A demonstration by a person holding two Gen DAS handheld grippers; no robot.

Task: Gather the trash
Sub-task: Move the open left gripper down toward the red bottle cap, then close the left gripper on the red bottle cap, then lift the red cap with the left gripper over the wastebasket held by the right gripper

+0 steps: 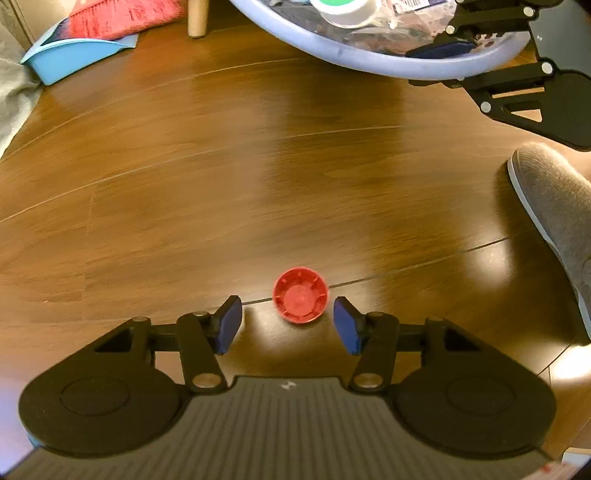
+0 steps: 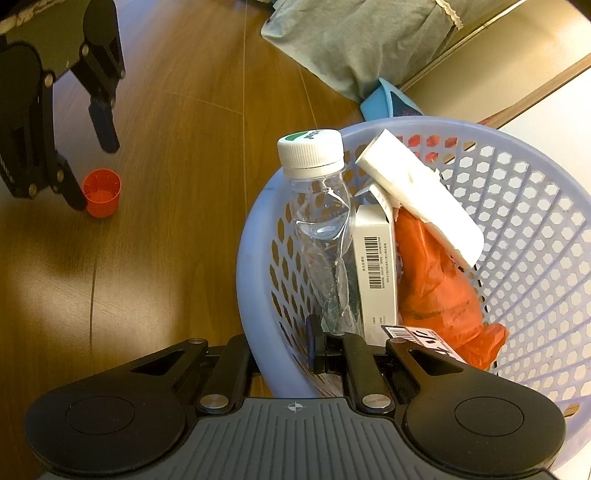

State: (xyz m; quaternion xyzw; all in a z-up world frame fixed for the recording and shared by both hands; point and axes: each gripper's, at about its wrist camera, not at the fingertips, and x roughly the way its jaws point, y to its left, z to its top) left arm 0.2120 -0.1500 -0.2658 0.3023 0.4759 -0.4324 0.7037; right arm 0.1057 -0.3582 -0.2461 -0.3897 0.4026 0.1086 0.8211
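Note:
A small red cap [image 1: 300, 295] lies open side up on the wooden floor. My left gripper [image 1: 288, 323] hangs just over it, and its blue pads [image 1: 229, 325] stand on either side of the cap with a gap on both sides. The right wrist view shows the same cap [image 2: 101, 192] under the left gripper [image 2: 90, 162]. My right gripper [image 2: 291, 350] is shut on the rim of the pale blue basket [image 2: 255, 258], one pad inside and one outside. The basket holds a clear bottle [image 2: 317, 206], a white box [image 2: 375, 266], an orange bag [image 2: 436, 288] and white paper [image 2: 417, 192].
A blue dustpan [image 1: 81, 55] with a red brush [image 1: 122, 18] lies at the far left beside a wooden furniture leg [image 1: 197, 18]. A person's grey slipper [image 1: 554, 206] stands on the floor to the right of the cap. A grey cloth [image 2: 362, 40] lies beyond the basket.

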